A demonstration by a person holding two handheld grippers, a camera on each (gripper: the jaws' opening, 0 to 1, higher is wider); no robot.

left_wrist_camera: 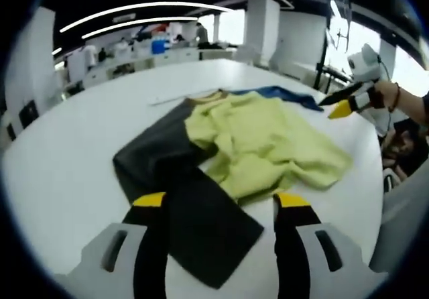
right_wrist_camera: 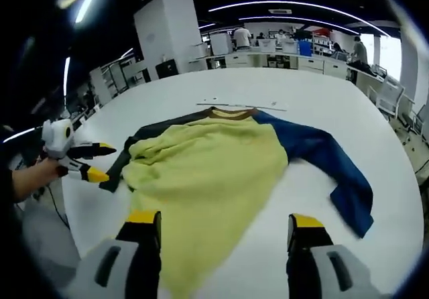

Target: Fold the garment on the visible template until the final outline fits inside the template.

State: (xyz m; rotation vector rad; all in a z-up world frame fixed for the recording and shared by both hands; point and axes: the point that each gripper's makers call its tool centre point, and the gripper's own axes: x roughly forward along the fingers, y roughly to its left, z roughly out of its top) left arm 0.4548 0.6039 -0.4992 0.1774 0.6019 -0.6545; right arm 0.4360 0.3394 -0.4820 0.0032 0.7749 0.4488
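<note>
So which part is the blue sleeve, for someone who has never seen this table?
On the white table lies a garment with a yellow body. The blue sleeve runs from its brown collar out across the bare tabletop; the opposite sleeve is dark grey.

The left gripper view looks across the white table (left_wrist_camera: 60, 178) from the dark-sleeve side of the garment (left_wrist_camera: 261, 145), close and low. The right gripper view faces the garment (right_wrist_camera: 214, 171) from its hem side, equally close. Both views share the garment and the table (right_wrist_camera: 322, 98).
</note>
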